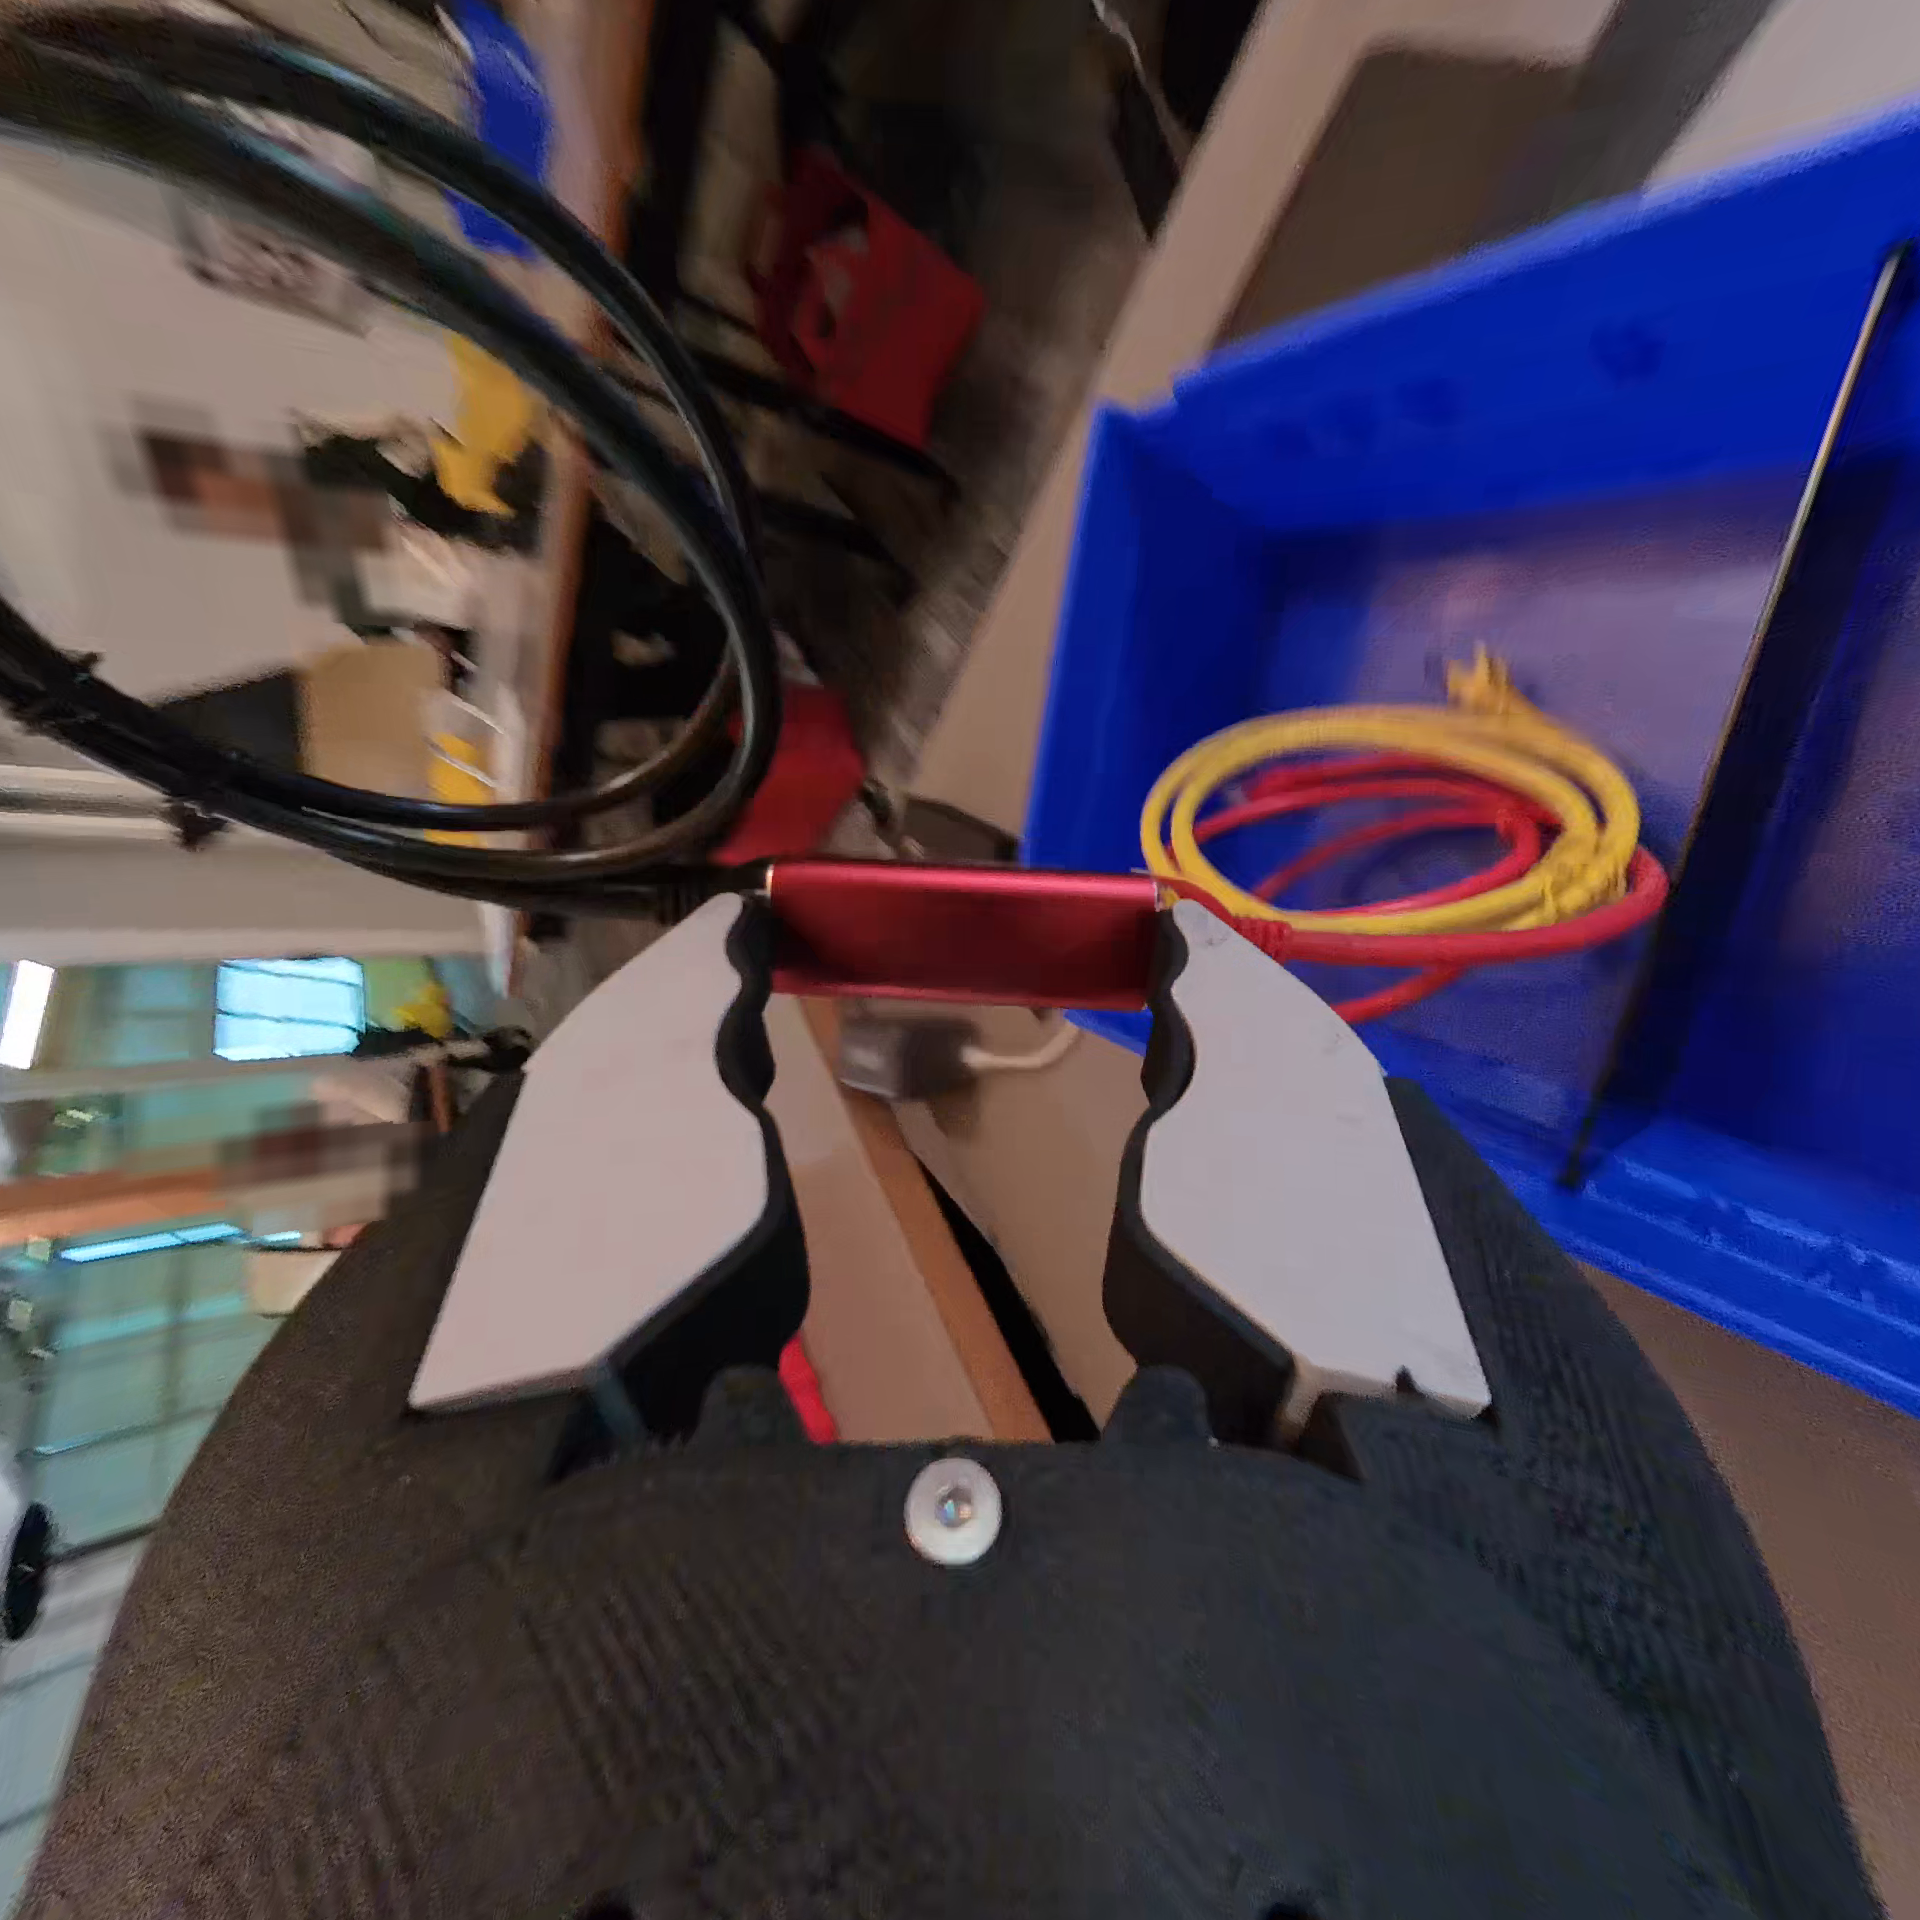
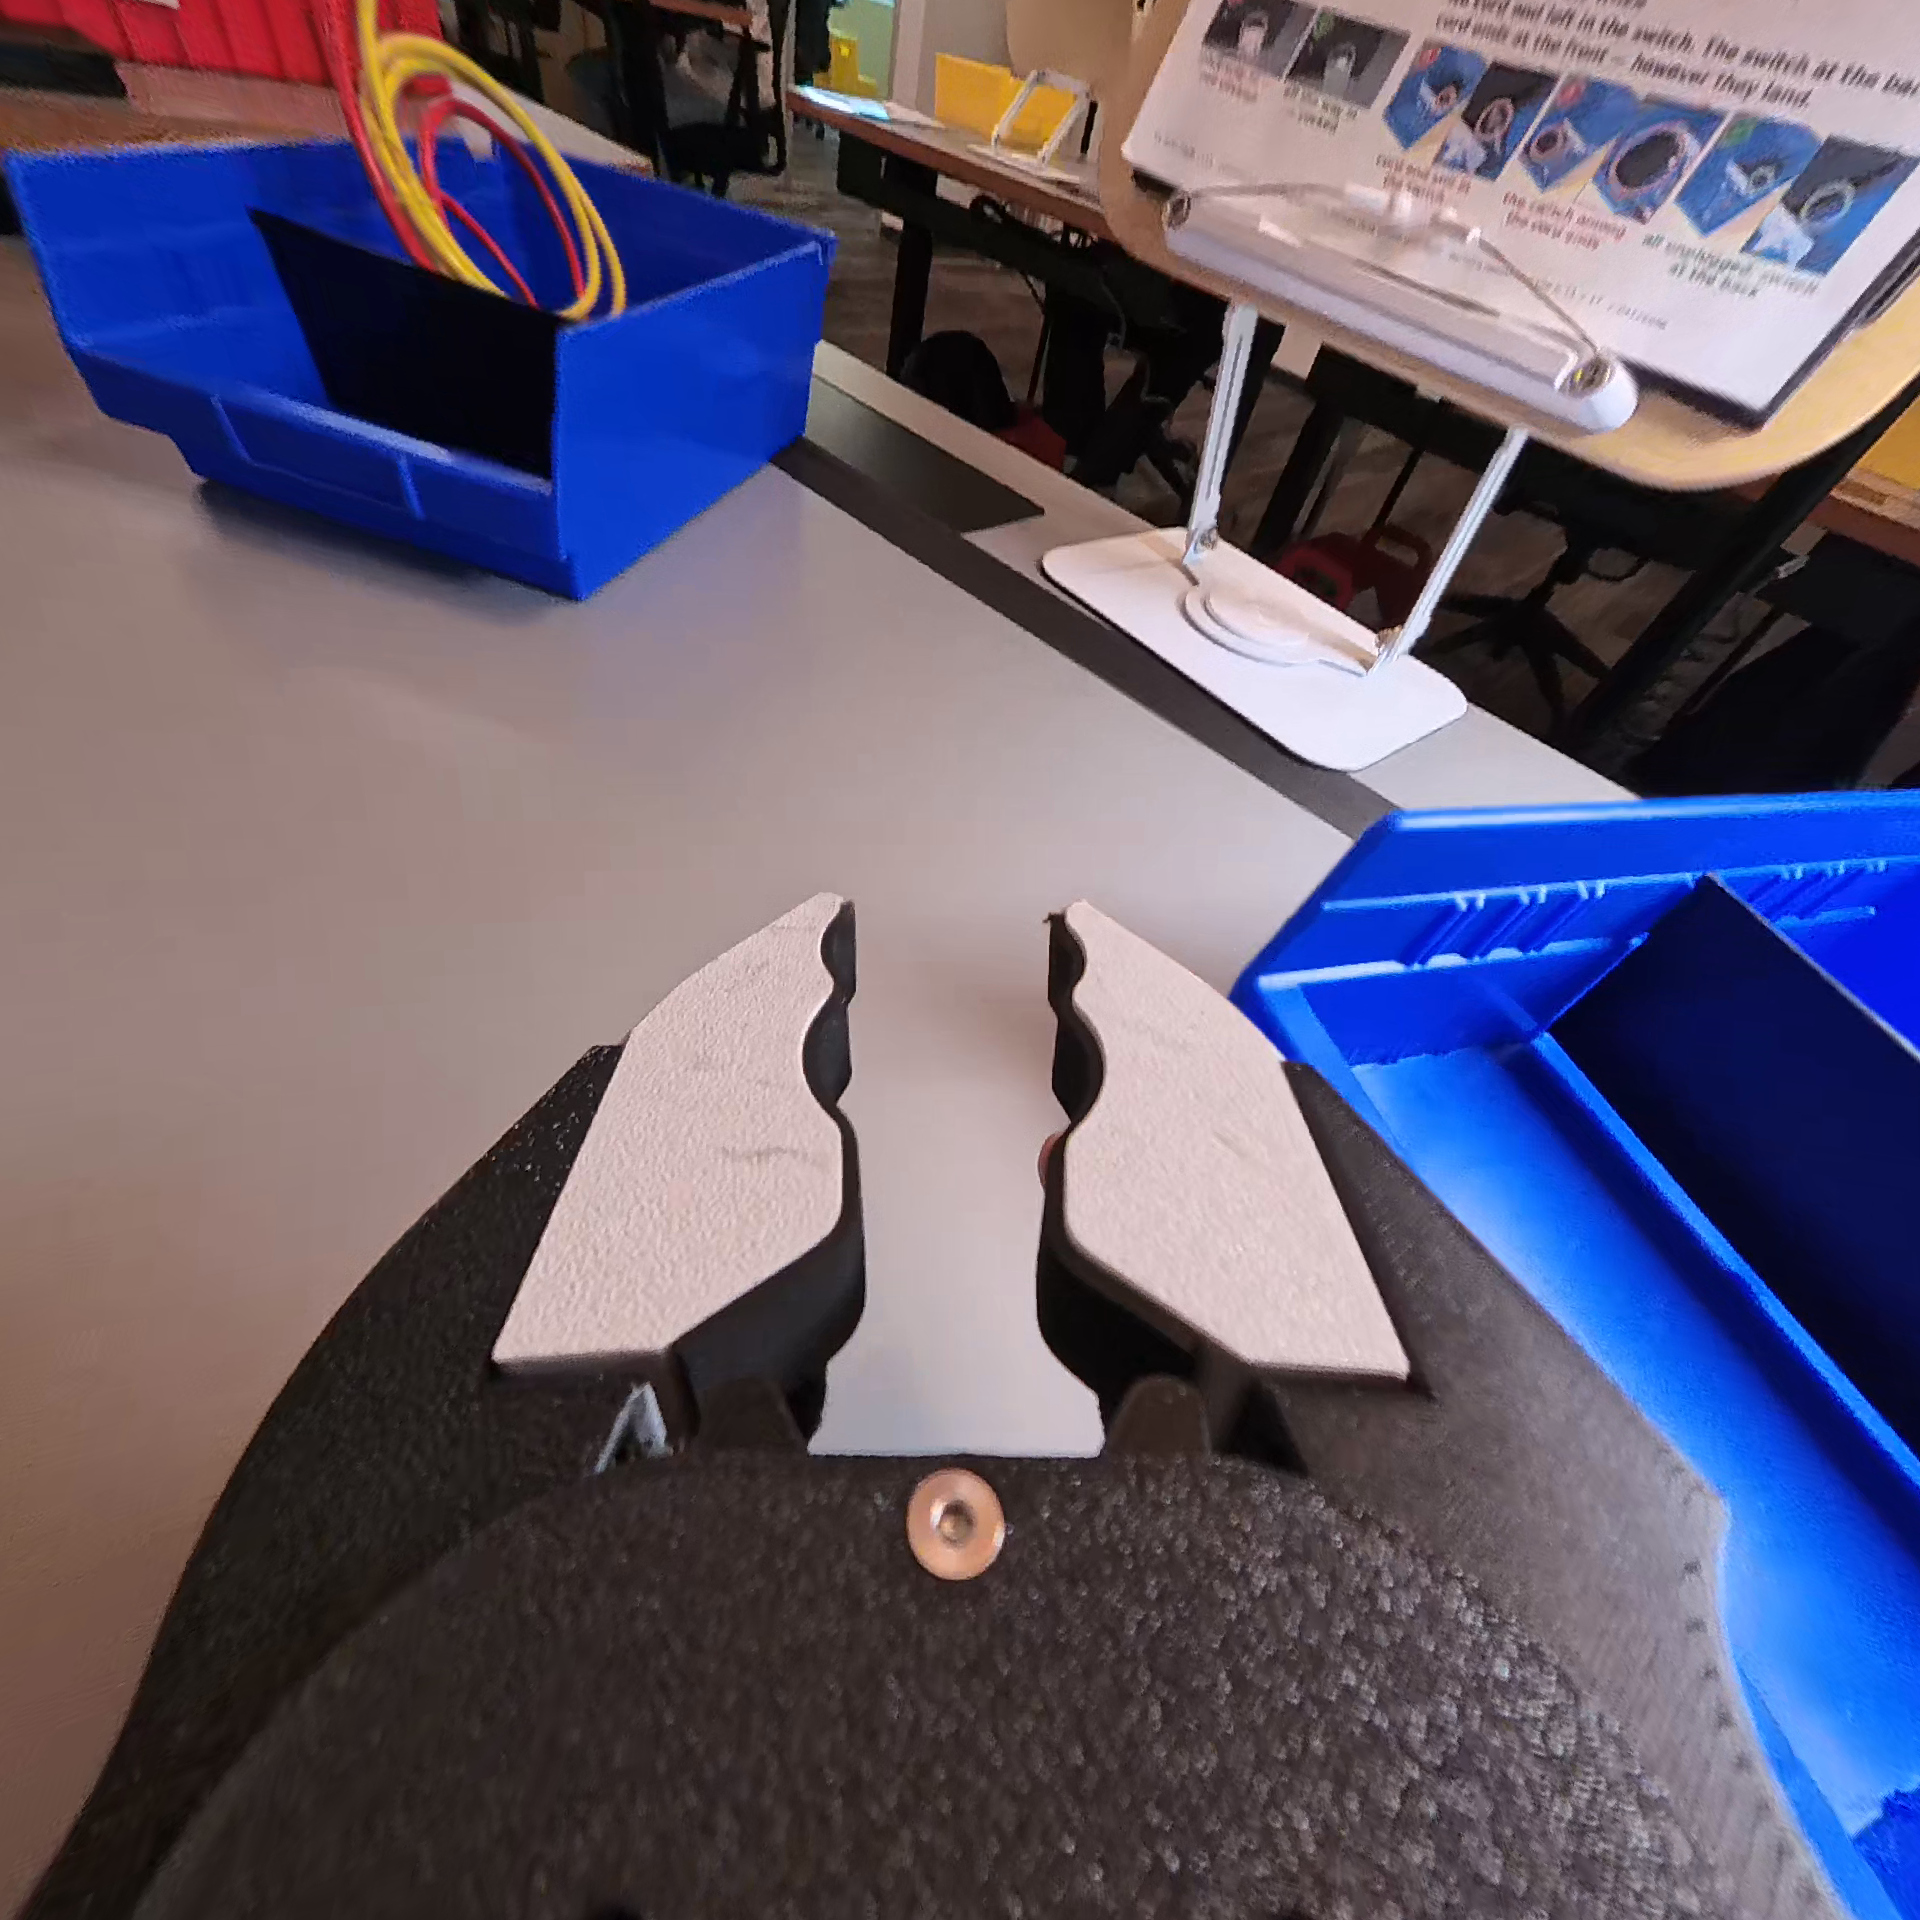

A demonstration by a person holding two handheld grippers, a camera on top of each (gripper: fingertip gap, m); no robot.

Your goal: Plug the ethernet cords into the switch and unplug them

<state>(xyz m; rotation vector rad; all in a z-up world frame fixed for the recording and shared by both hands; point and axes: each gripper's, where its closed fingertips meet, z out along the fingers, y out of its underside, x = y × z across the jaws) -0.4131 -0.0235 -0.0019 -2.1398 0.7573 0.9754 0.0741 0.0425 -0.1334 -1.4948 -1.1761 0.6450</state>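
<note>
Grey table (image 2: pixel 520 831), right gripper (image 2: pixel 951 935) empty

Workshop room, grey tabletop, more benches behind.
Grey tabletop (image 2: pixel 520 831) with a dark strip along its far edge; white stand (image 2: pixel 1278 644) holds an instruction sheet (image 2: pixel 1538 177). Wood-edged benches (image 2: pixel 935 135) on black legs, dark floor under them. Left wrist view blurred: bright windows (image 1: pixel 281 1008), pale wall.
</note>
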